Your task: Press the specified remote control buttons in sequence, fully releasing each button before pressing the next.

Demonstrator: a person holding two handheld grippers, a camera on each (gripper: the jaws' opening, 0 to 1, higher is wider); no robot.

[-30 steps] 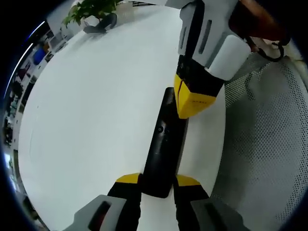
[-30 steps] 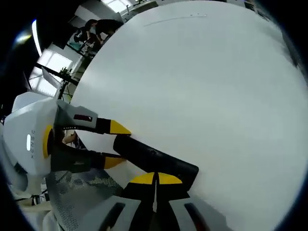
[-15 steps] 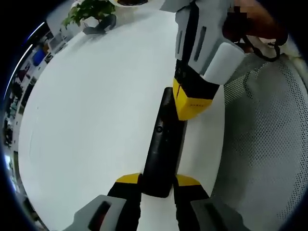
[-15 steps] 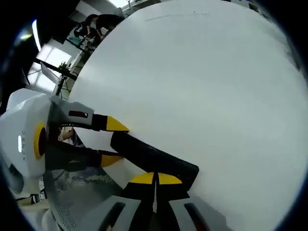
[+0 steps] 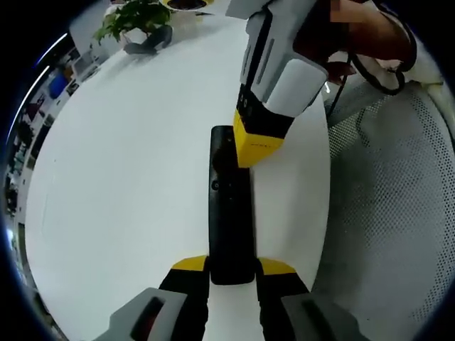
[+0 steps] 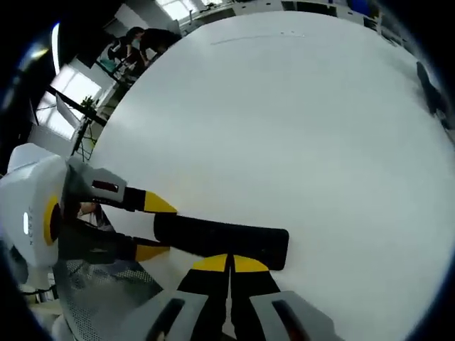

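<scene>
Lay flat near one edge of the white tabletop (image 5: pixel 128 177), a long black remote control (image 5: pixel 231 213), its near end gripped between the yellow-tipped jaws of the left tool (image 5: pixel 232 266), which stood partly open with that end pinned between them. Hovered over the far half of the remote, seen from the left gripper view, the right tool (image 5: pixel 254 145), its two yellow tips drawn fully together into one blunt point and holding nothing; touching the buttons or just above them, cannot tell. Seen in the right gripper view as well: the remote (image 6: pixel 224 239) lying across just ahead of the closed tips (image 6: pixel 229 264), the left tool (image 6: pixel 146 226) clamping its other end. Judged to be a press step: best done with the closed tips brought straight down on one button, the other tool keeping the remote steady, then lifted fully clear before moving on; button labels too small to read. Beyond, a potted plant (image 5: pixel 135 18) at the far edge of the tabletop, well apart, and a white mesh chair (image 5: pixel 398 213) just past the near edge. Nothing in the way on the tabletop itself.
</scene>
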